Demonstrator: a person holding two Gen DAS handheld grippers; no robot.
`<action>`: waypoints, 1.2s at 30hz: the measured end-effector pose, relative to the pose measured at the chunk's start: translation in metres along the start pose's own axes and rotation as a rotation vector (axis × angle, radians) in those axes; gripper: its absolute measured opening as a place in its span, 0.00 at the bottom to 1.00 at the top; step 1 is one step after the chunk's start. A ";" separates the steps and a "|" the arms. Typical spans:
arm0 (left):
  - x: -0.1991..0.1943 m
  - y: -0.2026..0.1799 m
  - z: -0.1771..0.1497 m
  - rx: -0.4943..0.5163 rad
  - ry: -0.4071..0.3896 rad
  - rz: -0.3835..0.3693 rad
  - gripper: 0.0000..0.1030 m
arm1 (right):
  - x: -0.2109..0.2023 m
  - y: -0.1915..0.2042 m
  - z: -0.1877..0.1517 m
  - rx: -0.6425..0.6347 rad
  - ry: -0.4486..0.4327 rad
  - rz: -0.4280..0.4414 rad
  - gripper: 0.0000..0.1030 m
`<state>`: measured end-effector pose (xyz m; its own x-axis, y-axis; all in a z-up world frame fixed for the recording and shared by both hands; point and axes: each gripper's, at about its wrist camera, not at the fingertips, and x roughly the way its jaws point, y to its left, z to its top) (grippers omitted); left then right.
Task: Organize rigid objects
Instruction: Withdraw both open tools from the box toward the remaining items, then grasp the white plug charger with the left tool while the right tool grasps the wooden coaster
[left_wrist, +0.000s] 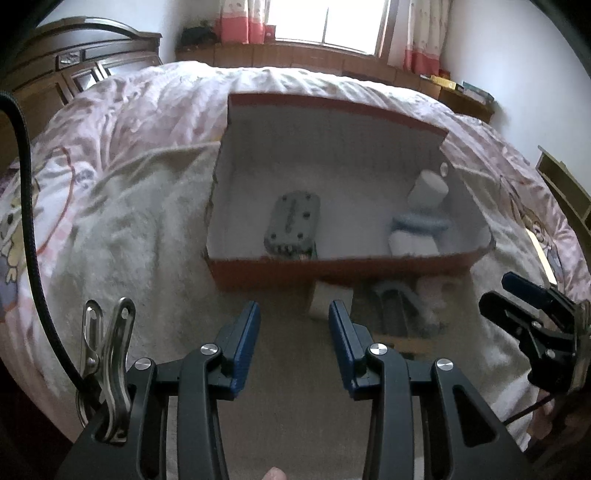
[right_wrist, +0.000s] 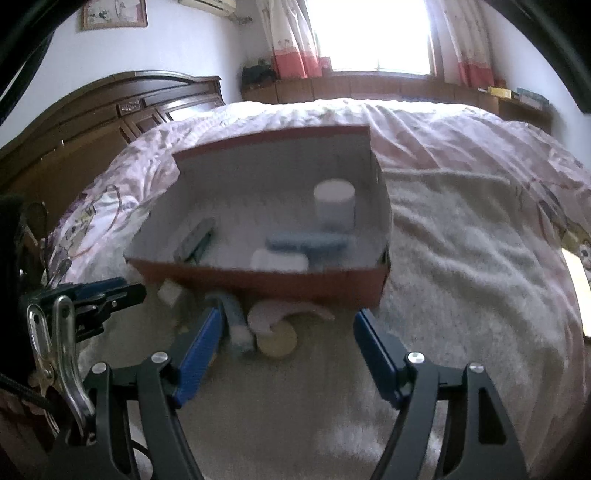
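Note:
An orange-red box (left_wrist: 332, 271) with a white inside lies on the bed. It holds a grey flat device (left_wrist: 291, 225), a white jar (left_wrist: 428, 188) and a blue-and-white item (left_wrist: 417, 229). In the right wrist view the box (right_wrist: 258, 282) has several loose things in front of it: a small white piece (right_wrist: 170, 290), a blue tube (right_wrist: 232, 317), a pink curved piece (right_wrist: 280, 314) and a yellow disc (right_wrist: 277, 339). My left gripper (left_wrist: 294, 306) is open and empty, short of the box's front wall. My right gripper (right_wrist: 289, 315) is open wide, and its pads touch nothing.
A white fluffy blanket (right_wrist: 461, 251) covers the near part of the bed over a pink patterned quilt (left_wrist: 147, 107). A dark wooden headboard (right_wrist: 110, 110) stands at the left, and a window with curtains (right_wrist: 369, 33) is behind the bed. A steel clip (left_wrist: 107, 354) hangs on the left gripper.

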<state>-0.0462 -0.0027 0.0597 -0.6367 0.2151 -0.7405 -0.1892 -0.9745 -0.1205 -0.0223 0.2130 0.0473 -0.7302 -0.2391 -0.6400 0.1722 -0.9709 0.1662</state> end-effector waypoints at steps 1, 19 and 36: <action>0.002 -0.001 -0.002 0.002 0.004 -0.005 0.38 | 0.001 0.000 -0.005 0.002 0.012 0.001 0.75; 0.045 -0.030 0.001 0.053 0.040 -0.016 0.48 | 0.028 0.000 -0.051 -0.007 0.093 -0.010 0.86; 0.040 -0.015 -0.010 0.009 0.025 0.004 0.38 | 0.034 0.011 -0.054 -0.056 0.077 -0.012 1.00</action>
<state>-0.0613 0.0202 0.0254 -0.6185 0.2091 -0.7575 -0.1931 -0.9748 -0.1114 -0.0092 0.1938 -0.0134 -0.6799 -0.2256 -0.6978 0.2021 -0.9723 0.1174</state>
